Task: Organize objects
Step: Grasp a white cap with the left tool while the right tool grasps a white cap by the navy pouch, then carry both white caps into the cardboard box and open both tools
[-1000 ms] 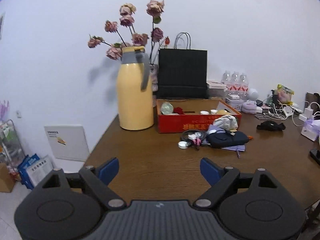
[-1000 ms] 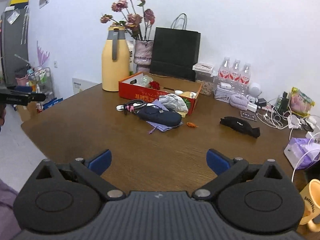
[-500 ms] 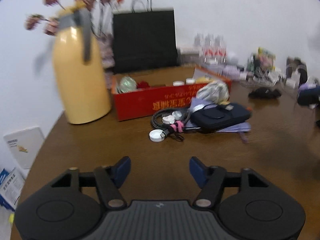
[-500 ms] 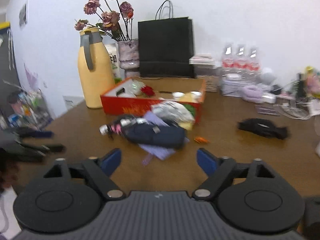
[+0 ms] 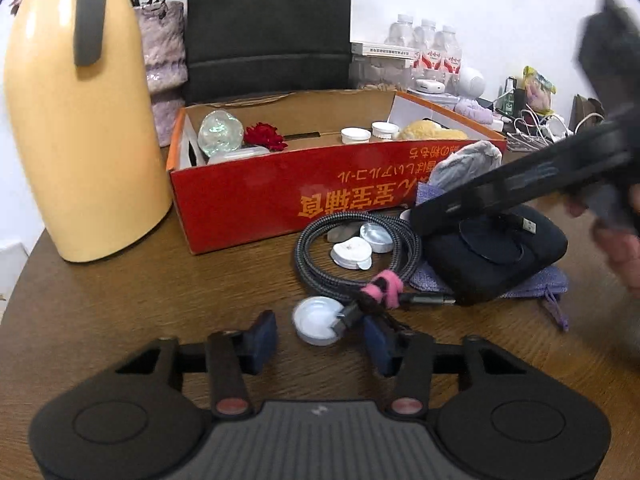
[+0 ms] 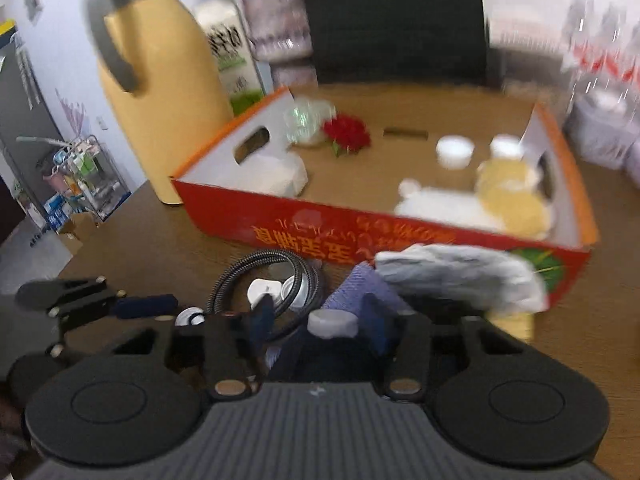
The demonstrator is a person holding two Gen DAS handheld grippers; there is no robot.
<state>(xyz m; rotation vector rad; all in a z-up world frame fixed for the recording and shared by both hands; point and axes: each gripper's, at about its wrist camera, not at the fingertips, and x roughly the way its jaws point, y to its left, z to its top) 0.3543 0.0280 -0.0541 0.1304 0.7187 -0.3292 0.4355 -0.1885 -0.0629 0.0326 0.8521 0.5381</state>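
A red cardboard box (image 5: 280, 196) holds a glass ball (image 5: 221, 133), a red flower and white lids. In front of it lie a coiled braided cable (image 5: 356, 256) with a pink tie, white caps (image 5: 352, 252), a dark pouch (image 5: 496, 256) and a purple cloth. My left gripper (image 5: 320, 338) is open, low over the table, with a white cap (image 5: 318, 320) between its fingers. My right gripper (image 6: 318, 322) is open just above the dark pouch, with a white cap (image 6: 332, 323) between its fingers. It also shows in the left wrist view (image 5: 520, 184).
A tall yellow thermos (image 5: 80, 120) stands left of the box. A black paper bag (image 5: 268, 24) and a vase stand behind it. Water bottles (image 5: 428, 48), chargers and cables crowd the back right. The table's left edge is close to the thermos.
Both grippers have moved forward and down toward the clutter in front of the box. Both jaws have narrowed. The right gripper has come in over the dark pouch.
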